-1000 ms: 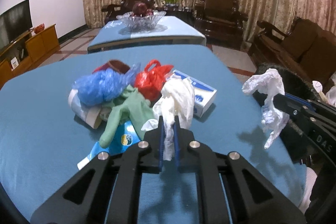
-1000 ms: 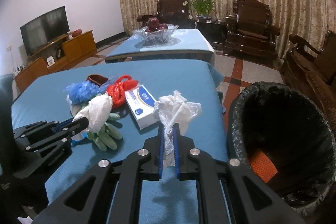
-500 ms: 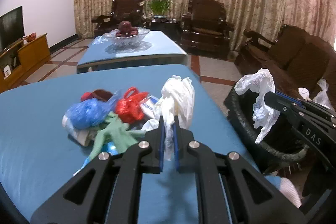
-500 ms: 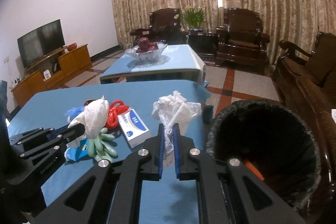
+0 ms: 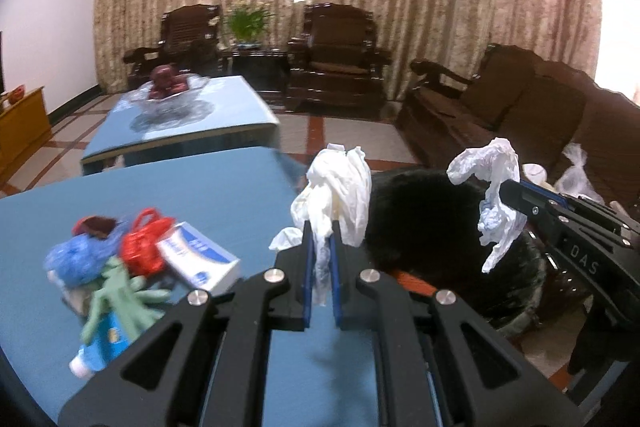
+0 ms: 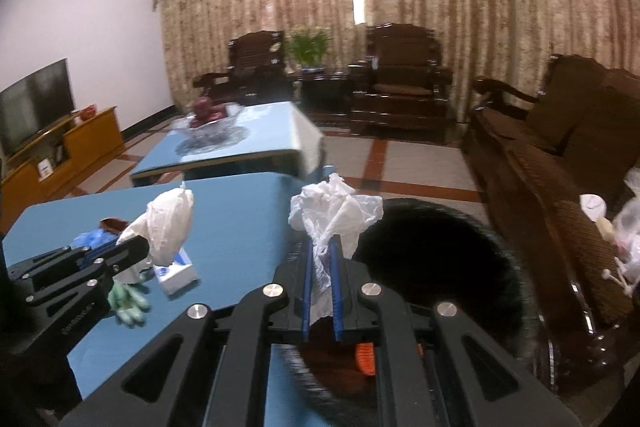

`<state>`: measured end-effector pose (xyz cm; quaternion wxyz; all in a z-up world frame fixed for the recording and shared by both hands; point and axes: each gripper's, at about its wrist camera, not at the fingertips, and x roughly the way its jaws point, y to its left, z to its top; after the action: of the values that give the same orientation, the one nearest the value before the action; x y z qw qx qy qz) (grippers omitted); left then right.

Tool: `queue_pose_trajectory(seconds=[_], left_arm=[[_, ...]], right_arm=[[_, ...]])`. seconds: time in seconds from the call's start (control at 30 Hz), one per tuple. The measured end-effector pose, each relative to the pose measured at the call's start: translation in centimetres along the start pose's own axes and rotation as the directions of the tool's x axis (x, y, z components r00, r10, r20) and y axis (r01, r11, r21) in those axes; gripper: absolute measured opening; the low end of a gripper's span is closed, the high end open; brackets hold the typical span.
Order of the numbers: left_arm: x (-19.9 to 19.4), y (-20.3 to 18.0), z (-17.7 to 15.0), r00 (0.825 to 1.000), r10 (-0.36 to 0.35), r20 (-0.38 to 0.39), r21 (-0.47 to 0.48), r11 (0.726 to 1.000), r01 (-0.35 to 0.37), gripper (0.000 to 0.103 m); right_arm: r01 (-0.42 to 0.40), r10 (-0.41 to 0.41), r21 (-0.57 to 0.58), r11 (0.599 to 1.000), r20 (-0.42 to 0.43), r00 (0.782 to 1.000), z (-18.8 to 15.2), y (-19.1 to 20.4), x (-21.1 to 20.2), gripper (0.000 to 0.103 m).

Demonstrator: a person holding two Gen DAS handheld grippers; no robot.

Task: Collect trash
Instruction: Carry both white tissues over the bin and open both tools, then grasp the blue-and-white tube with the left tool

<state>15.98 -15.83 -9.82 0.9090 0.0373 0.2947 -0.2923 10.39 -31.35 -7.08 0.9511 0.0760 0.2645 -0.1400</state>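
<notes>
My left gripper (image 5: pixel 320 231) is shut on a crumpled white glove (image 5: pixel 340 191), held above the right edge of the blue table (image 5: pixel 200 195). My right gripper (image 6: pixel 322 247) is shut on a crumpled white plastic bag (image 6: pixel 332 211), held over the near rim of the black-lined trash bin (image 6: pixel 440 259). In the left wrist view the right gripper (image 5: pixel 502 193) with its bag (image 5: pixel 492 195) hangs over the bin (image 5: pixel 424 211). In the right wrist view the left gripper (image 6: pixel 138 247) carries the glove (image 6: pixel 168 227). A trash pile (image 5: pixel 120 255) lies on the table: blue bag, red bag, green glove, white box.
Beyond stands a second blue table (image 6: pixel 248 143) bearing a glass fruit bowl (image 6: pixel 208 115). Dark wooden armchairs (image 6: pixel 400 83) line the curtained far wall and a sofa (image 6: pixel 560 155) runs along the right. A TV on a wooden cabinet (image 6: pixel 60 155) stands at the left. An orange item (image 6: pixel 366 357) lies inside the bin.
Both grippers have risen and swung right, away from the trash pile toward the bin, each keeping hold of its white piece. The bin now fills more of both views.
</notes>
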Motion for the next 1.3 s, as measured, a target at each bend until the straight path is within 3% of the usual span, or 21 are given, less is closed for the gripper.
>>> queue_pose_trajectory(seconds=[0.33, 0.6, 0.73, 0.8, 0.93, 1.03, 1.13, 1.3], left_arm=[[4.5, -5.9, 1.6, 0.991, -0.13, -0.021, 0.028, 0.991, 0.131, 0.006], [8.8, -9.5, 1.6, 0.979, -0.187, -0.077, 0.036, 0.981, 0.19, 0.007], [10.2, -10.2, 1.5, 0.974, -0.2, -0.108, 0.033, 0.978, 0.205, 0.011], [10.5, -9.5, 1.3, 0.971, -0.207, -0.119, 0.017, 0.978, 0.21, 0.016], [9.9, -7.9, 1.2, 0.974, -0.204, -0.103, -0.007, 0.979, 0.204, 0.048], [9.4, -6.9, 1.1, 0.98, -0.179, -0.091, -0.01, 0.984, 0.179, 0.054], [8.3, -5.0, 1.2, 0.988, -0.137, -0.071, -0.029, 0.99, 0.135, 0.064], [6.0, -0.9, 0.8, 0.999, -0.039, -0.032, -0.051, 0.998, 0.038, 0.078]], right_arm=[[0.124, -0.123, 0.064, 0.99, -0.019, 0.992, -0.2, -7.7, 1.0, 0.009], [0.186, -0.18, 0.086, 0.979, -0.067, 0.981, -1.7, -11.4, 3.0, 0.009], [0.207, -0.196, 0.111, 0.972, -0.098, 0.976, -2.6, -12.5, 3.9, 0.014], [0.215, -0.202, 0.124, 0.969, -0.107, 0.973, -3.0, -13.0, 3.9, 0.021], [0.243, -0.231, 0.136, 0.96, -0.098, 0.968, -3.5, -13.3, 3.7, 0.065], [0.256, -0.246, 0.137, 0.957, -0.083, 0.966, -3.4, -13.0, 3.2, 0.086], [0.247, -0.24, 0.137, 0.959, -0.068, 0.968, -3.2, -12.3, 2.8, 0.094], [0.218, -0.214, 0.122, 0.968, -0.047, 0.976, -2.5, -9.4, 2.5, 0.097]])
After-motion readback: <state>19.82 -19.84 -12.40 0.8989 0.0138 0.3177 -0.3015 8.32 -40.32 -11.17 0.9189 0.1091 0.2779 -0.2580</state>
